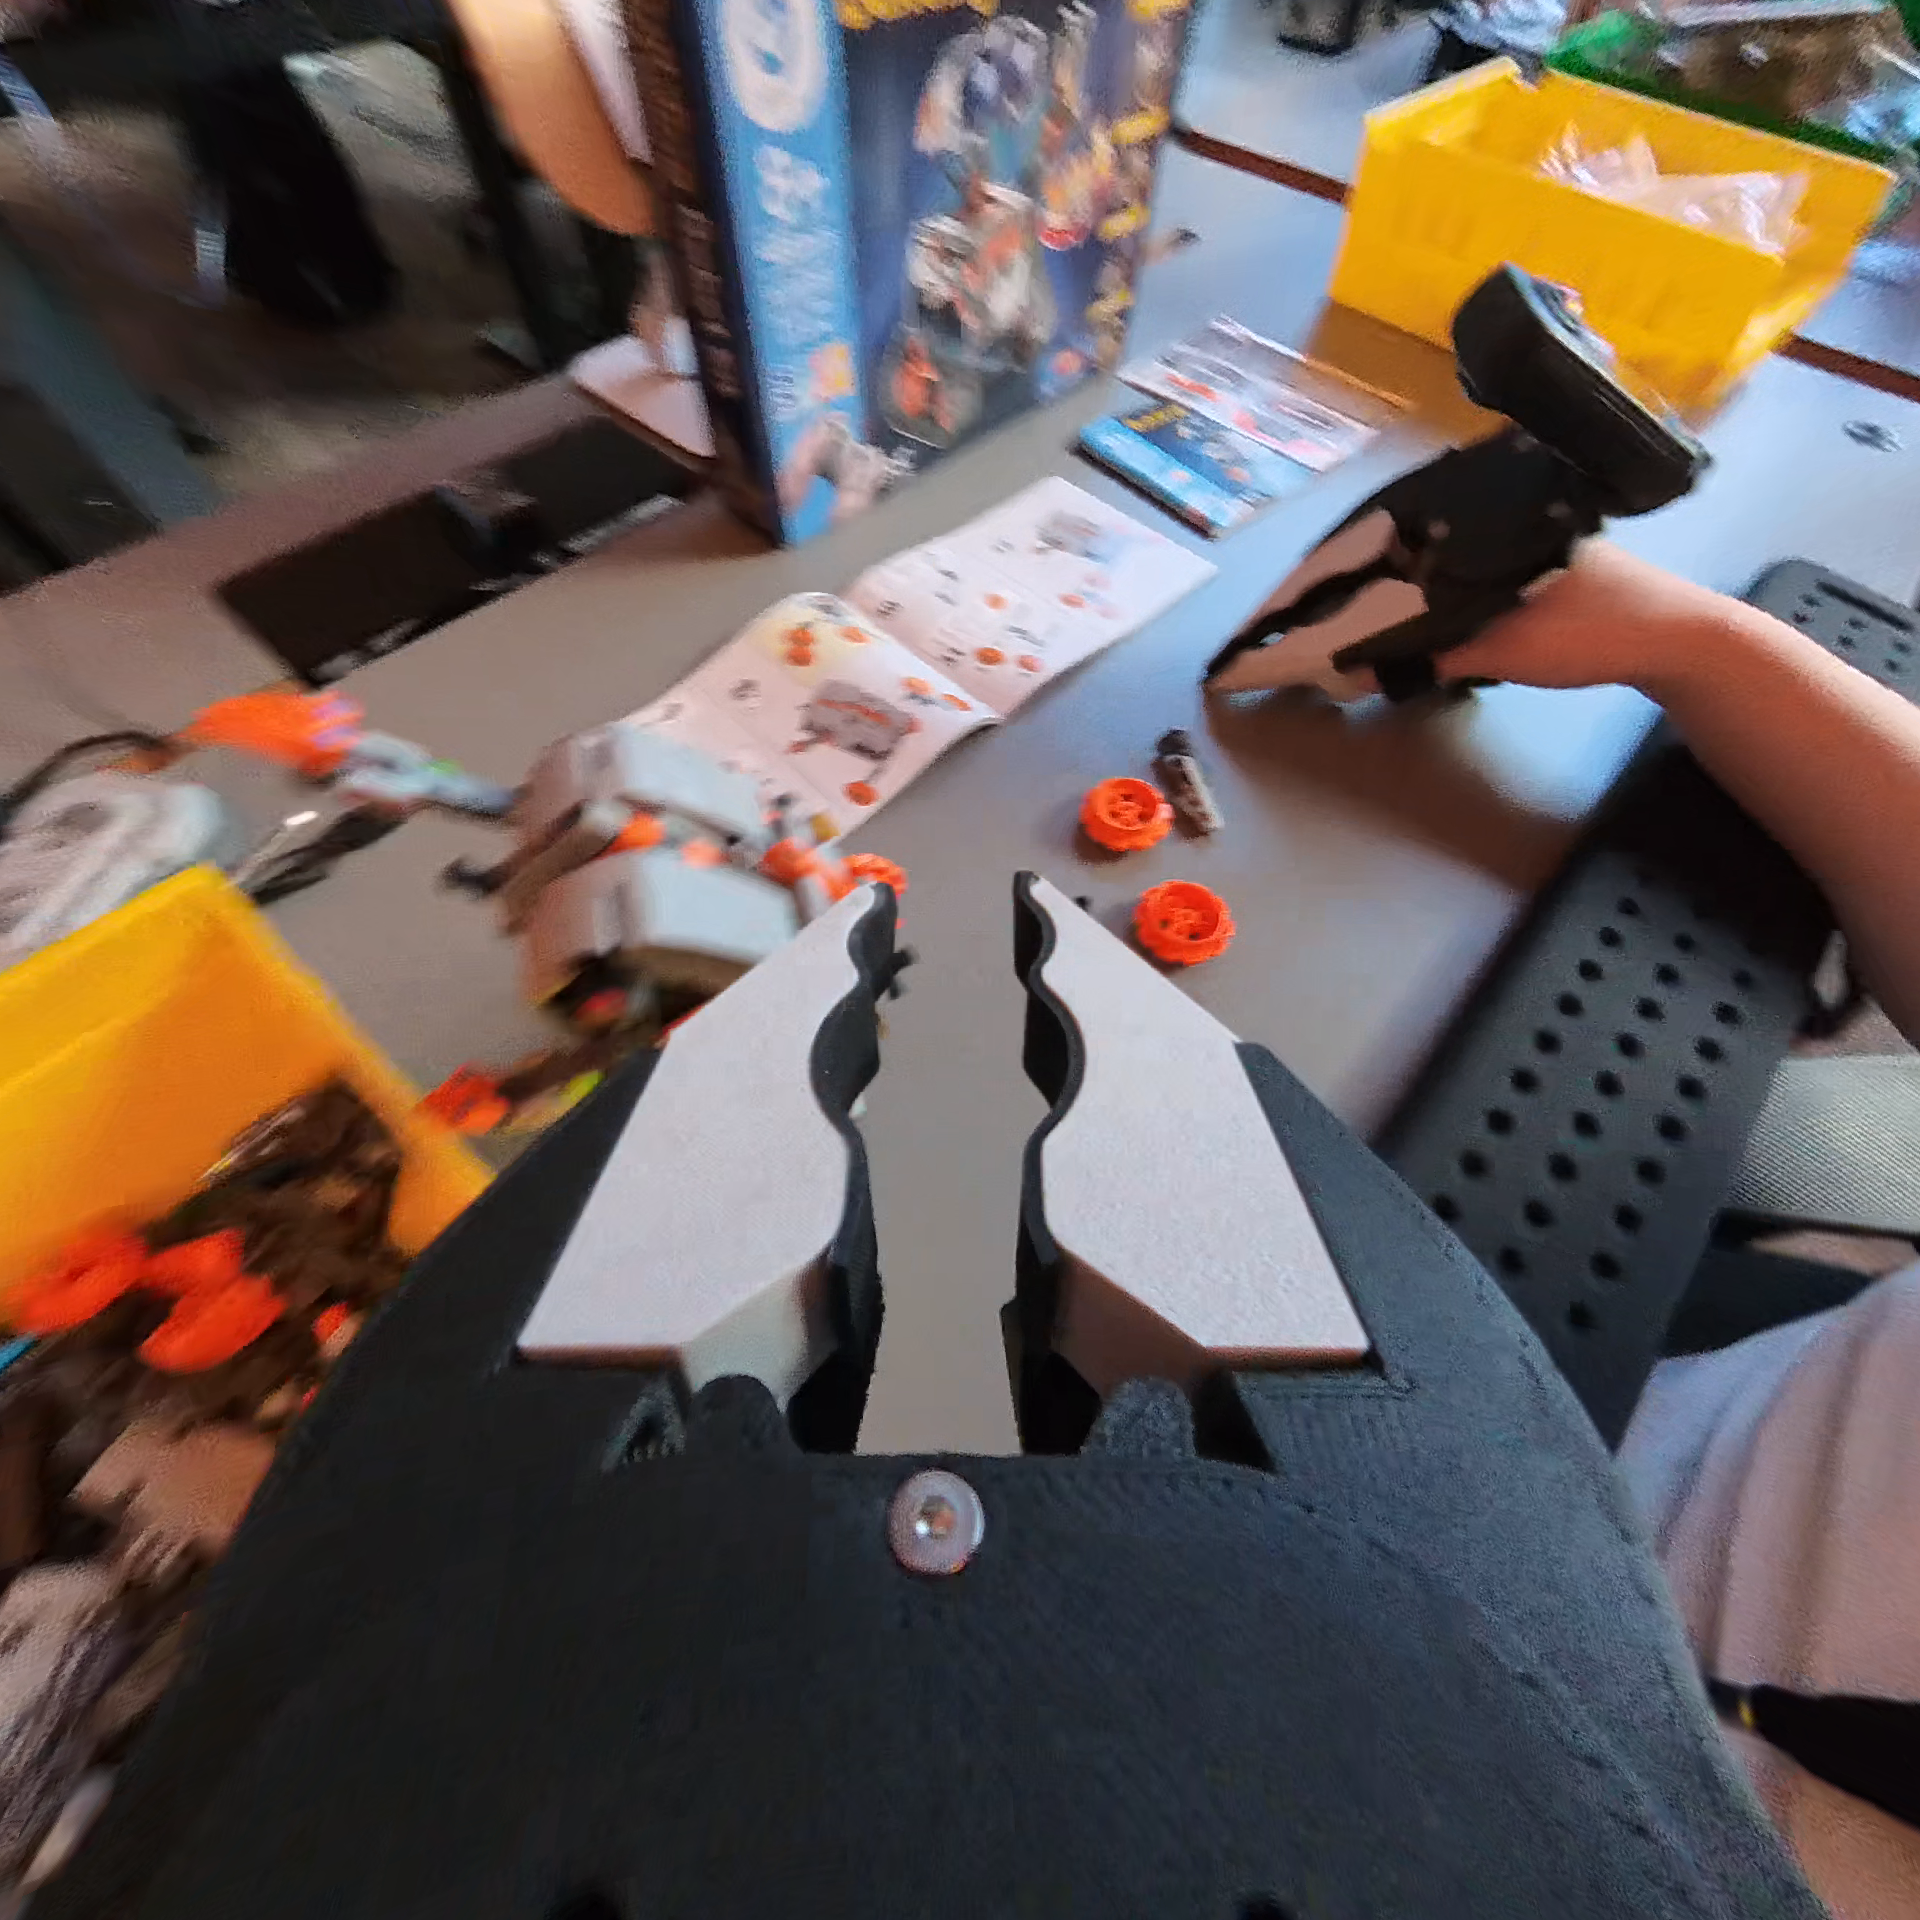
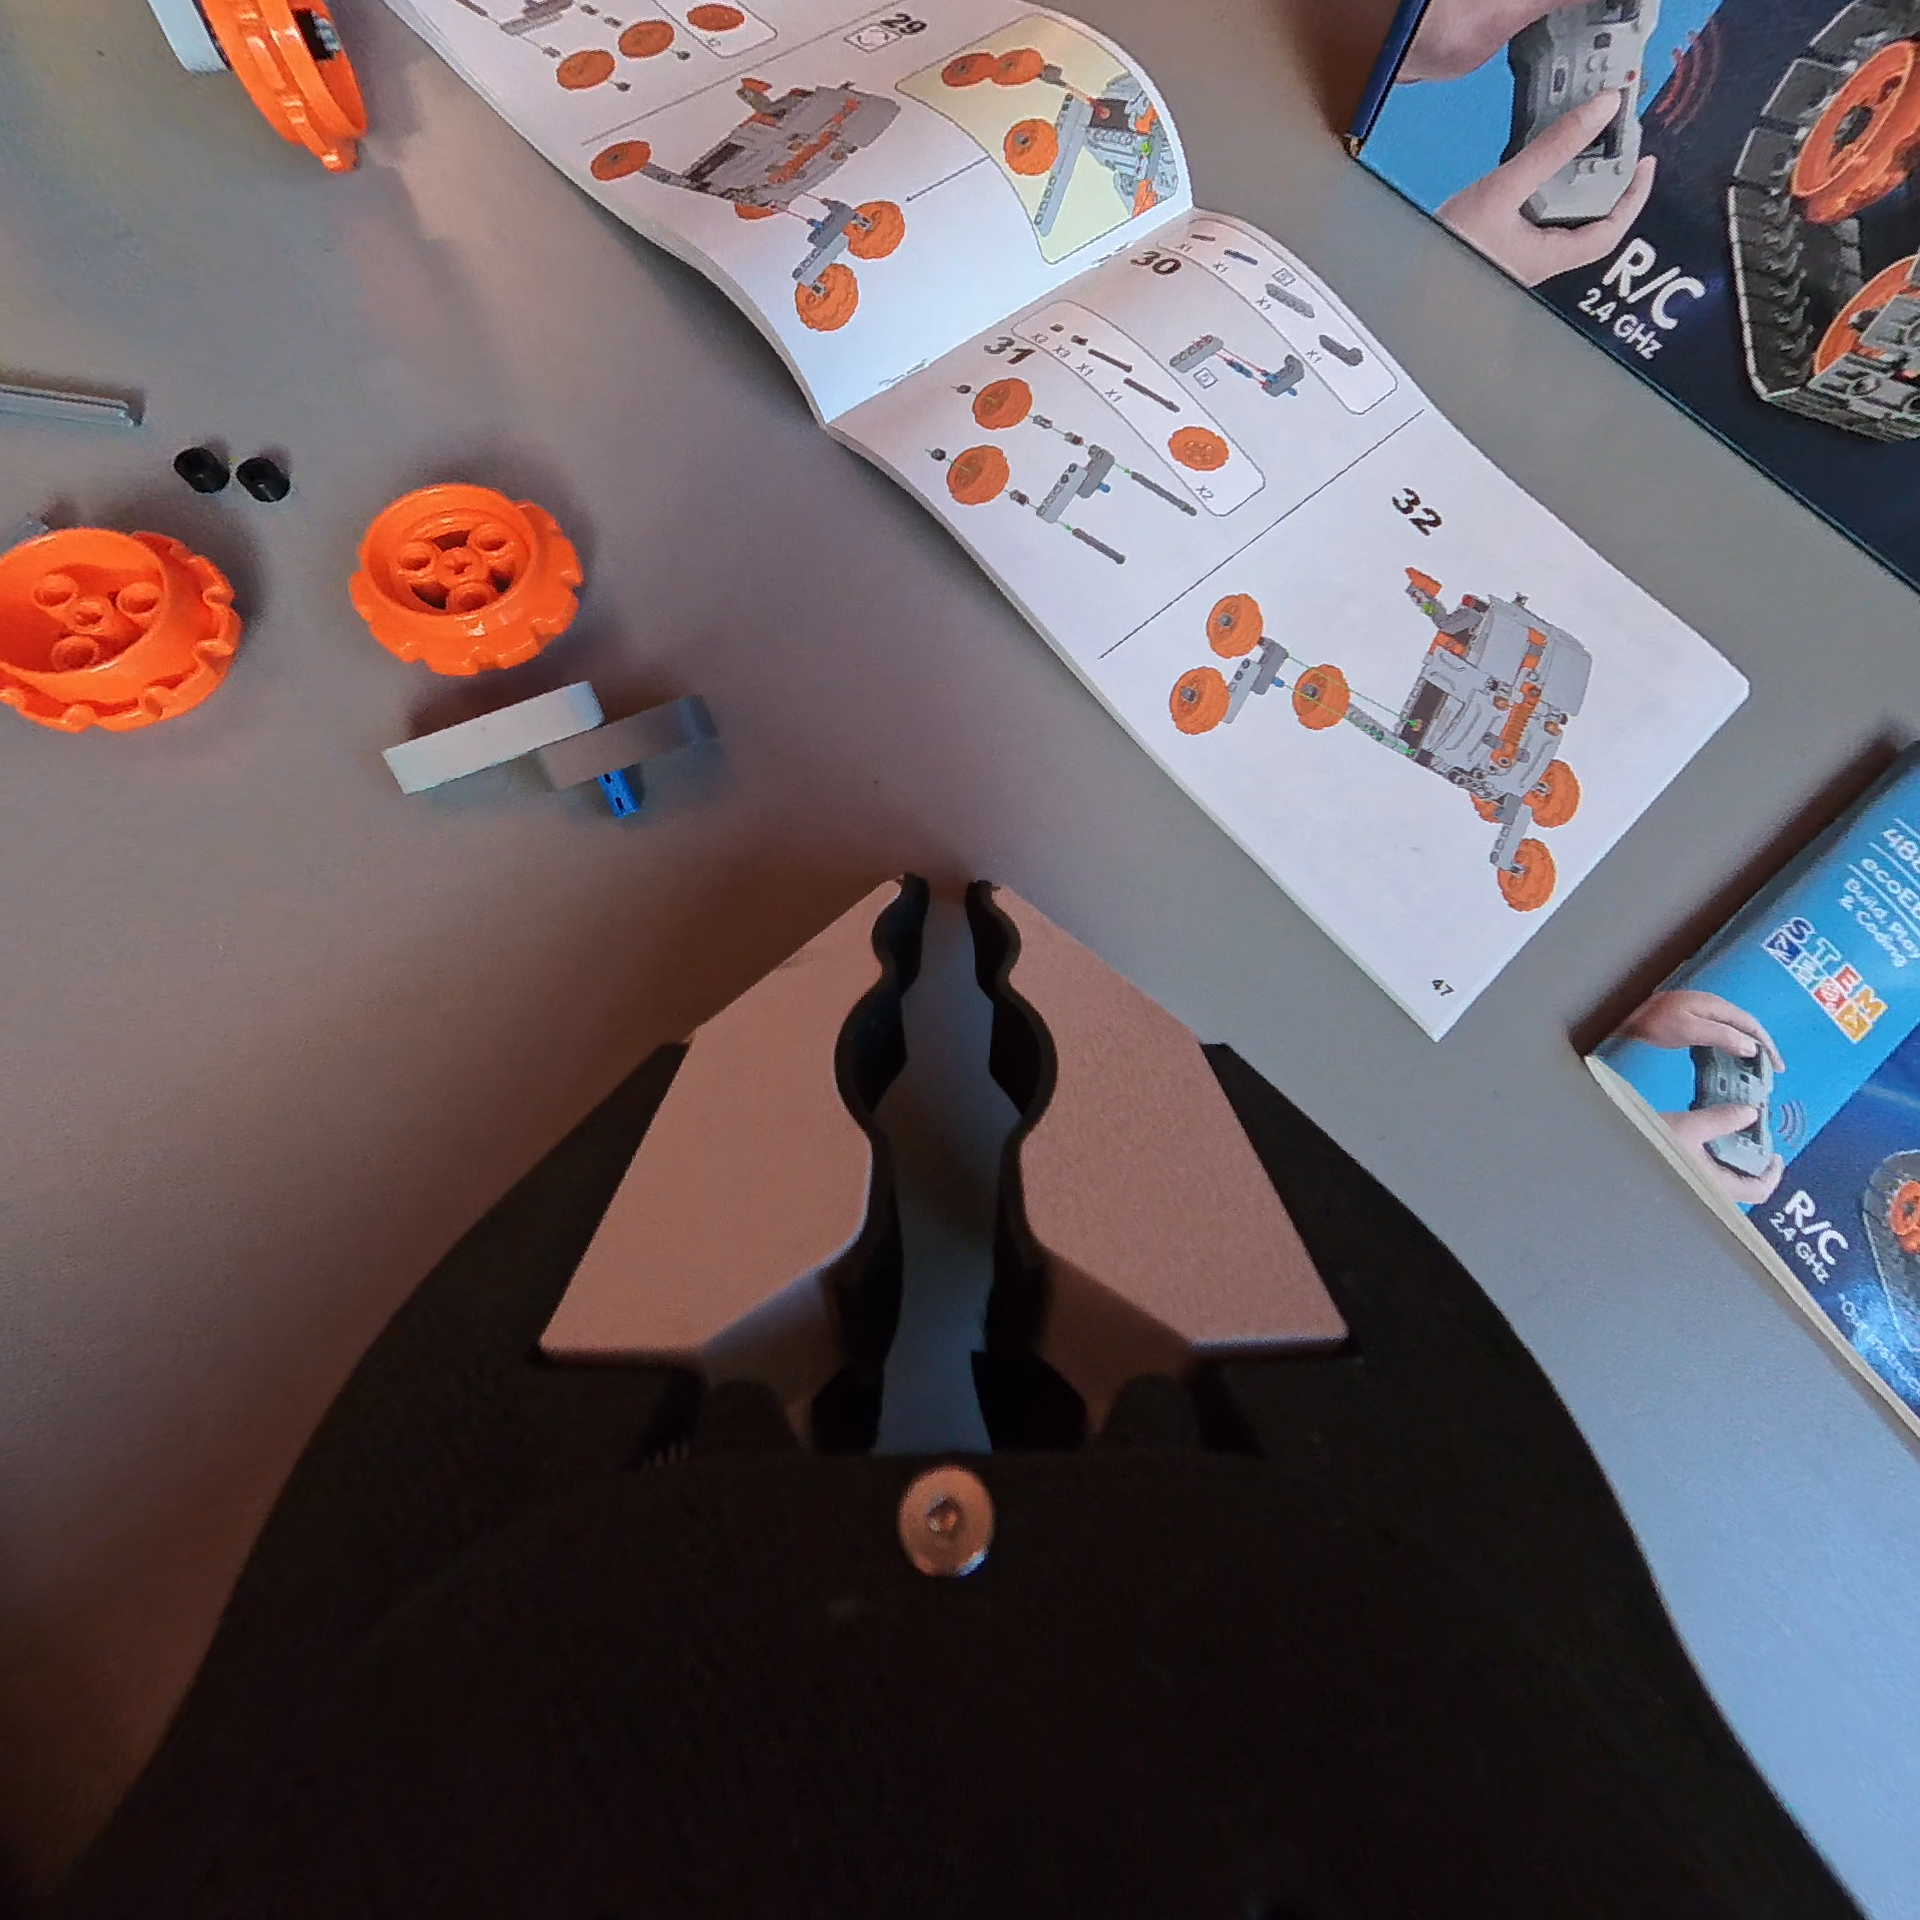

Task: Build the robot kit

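Orange wheels lie loose on the grey tabletop, ahead and to the left of the right gripper, with a grey beam piece between them and its tips. That gripper's jaws stand nearly together, a narrow slit between them, holding nothing. An open instruction booklet lies ahead to its right. The left gripper is spread a little and empty, with a half-built grey and orange model just left of its tips and one wheel just right
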Tool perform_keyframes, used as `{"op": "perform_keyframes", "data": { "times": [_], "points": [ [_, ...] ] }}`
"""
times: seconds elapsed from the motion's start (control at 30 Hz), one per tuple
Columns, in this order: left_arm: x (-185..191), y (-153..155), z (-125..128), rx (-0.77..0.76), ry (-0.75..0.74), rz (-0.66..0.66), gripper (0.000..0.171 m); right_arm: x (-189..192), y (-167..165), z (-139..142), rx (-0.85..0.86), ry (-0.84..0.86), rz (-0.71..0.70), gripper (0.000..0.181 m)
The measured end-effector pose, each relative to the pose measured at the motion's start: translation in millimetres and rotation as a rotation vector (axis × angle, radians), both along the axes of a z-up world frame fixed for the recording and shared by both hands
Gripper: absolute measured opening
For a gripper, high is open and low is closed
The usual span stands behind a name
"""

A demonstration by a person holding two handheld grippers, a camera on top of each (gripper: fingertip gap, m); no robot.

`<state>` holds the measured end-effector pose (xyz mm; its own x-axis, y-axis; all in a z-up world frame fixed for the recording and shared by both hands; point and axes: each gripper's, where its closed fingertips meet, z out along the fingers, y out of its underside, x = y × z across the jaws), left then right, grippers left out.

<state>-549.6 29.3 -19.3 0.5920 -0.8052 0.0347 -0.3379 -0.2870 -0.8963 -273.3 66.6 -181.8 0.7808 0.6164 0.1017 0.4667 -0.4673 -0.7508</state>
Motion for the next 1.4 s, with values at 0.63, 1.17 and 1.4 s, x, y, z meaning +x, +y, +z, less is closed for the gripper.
{"op": "perform_keyframes", "data": {
  "times": [0.63, 1.17, 1.4],
  "points": [
    [-180, 13, 4, 0.154, -0.143, 0.473, 0.065, -2, 2, -1, -0.041, 0.043, -0.051, 0.011],
    [-179, 34, 6, 0.121, -0.185, 0.432, 0.102, -3, 1, -1, -0.062, 0.061, -0.063, 0.014],
    [-180, 40, -11, 0.092, -0.119, 0.452, 0.09, -4, 1, -1, -0.066, 0.074, -0.062, 0.015]
  ]
}}
